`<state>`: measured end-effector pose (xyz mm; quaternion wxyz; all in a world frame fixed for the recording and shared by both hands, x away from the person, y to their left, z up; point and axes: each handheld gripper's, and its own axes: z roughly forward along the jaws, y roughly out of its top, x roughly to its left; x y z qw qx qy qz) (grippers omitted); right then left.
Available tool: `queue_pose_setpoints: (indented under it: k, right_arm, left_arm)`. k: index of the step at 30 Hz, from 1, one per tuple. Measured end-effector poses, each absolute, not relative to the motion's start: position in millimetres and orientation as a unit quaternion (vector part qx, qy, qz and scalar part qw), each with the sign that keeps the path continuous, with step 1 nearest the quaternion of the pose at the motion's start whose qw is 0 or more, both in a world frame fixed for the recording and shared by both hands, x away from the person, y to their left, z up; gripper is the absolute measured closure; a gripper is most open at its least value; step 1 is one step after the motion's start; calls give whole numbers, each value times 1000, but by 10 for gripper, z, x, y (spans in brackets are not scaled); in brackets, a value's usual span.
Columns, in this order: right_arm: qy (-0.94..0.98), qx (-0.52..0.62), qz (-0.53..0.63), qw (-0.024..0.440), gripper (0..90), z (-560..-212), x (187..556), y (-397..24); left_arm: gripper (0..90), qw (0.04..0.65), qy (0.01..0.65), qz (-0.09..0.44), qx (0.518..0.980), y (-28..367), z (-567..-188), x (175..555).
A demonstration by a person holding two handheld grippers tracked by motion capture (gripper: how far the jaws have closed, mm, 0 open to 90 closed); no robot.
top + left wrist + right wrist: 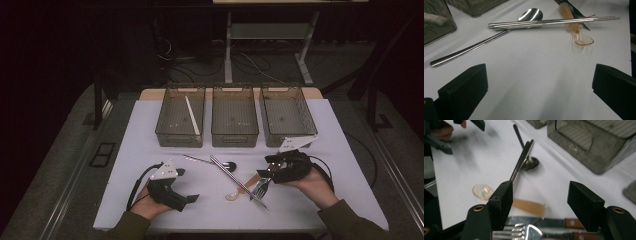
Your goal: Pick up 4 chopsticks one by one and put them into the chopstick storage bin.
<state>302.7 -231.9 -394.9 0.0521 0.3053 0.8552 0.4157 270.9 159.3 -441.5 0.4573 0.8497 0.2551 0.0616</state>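
The spoon [529, 15] and chopsticks [549, 22] at the upper middle are glossy polished metal. The amber spoon [576, 30] at the upper right looks translucent plastic; the table [529, 75] is matt white.

The high view looks forward and down from above the person's side, taking in the whole white tabletop [150, 130] and three bins; each gripper view rides low and close over that surface, facing inward; both share the chopsticks [554, 22] and the metal spoon [530, 163].
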Motion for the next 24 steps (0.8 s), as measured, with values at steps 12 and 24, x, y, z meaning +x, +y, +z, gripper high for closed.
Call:
queue_pose_setpoints:
  k: [12,24]
  right_arm:
    - [866,293,404,25,449,-4082,2766,-2305]
    - [883,276,380,2,536,-4228,2736,-2040]
  left_arm:
    - [0,456,253,63,851,1581,-4413,2704]
    - [0,454,251,62,852,1580,-4412,2704]
